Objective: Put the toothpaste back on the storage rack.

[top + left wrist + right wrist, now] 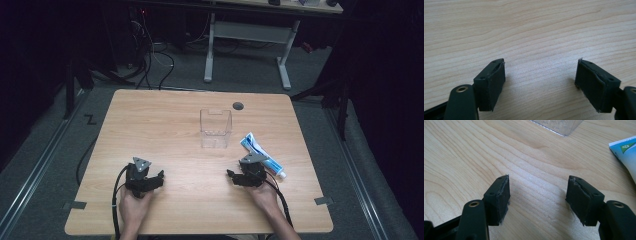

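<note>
Overhead plus two close tabletop (pixel 190 150) views

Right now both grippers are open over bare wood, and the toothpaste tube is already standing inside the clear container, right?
Not quite. The toothpaste tube lies flat on the table, outside the clear container, beside the right gripper; the high view shows it. Both the right and the left gripper are open.
</note>
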`<action>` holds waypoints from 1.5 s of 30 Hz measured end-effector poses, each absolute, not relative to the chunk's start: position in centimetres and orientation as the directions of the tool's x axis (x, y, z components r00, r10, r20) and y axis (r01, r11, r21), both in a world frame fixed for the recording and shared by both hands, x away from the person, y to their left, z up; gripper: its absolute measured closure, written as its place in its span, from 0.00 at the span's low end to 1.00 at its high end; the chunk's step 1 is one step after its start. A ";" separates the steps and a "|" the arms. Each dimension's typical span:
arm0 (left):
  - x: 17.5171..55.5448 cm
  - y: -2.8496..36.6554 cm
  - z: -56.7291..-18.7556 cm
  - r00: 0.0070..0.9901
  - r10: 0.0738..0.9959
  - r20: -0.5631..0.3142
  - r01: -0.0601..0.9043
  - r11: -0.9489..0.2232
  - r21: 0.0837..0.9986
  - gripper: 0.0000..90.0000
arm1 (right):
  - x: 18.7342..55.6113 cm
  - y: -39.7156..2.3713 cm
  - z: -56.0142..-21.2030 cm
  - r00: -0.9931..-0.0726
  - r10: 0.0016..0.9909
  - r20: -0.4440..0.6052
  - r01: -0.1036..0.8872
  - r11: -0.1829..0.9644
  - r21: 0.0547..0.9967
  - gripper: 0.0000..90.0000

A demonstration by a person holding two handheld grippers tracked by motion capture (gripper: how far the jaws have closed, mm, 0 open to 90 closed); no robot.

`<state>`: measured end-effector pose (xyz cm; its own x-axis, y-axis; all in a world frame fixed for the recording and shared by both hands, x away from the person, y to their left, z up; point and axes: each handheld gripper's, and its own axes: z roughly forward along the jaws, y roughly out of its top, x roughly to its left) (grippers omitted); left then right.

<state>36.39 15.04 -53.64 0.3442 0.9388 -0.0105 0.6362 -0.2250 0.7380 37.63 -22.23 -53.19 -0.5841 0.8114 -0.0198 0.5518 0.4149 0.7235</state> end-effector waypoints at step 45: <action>36.4 15.0 -53.6 0.344 0.939 -0.011 0.636 -0.225 0.738 0.27 | 32.8 -28.5 -51.0 -0.525 0.839 0.143 0.587 0.235 0.775 0.44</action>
<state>36.39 15.04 -53.64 0.3440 0.9389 -0.0106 0.6363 -0.2247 0.7380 32.81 -28.49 -51.03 -0.5248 0.8392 0.1428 0.5871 0.2354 0.7745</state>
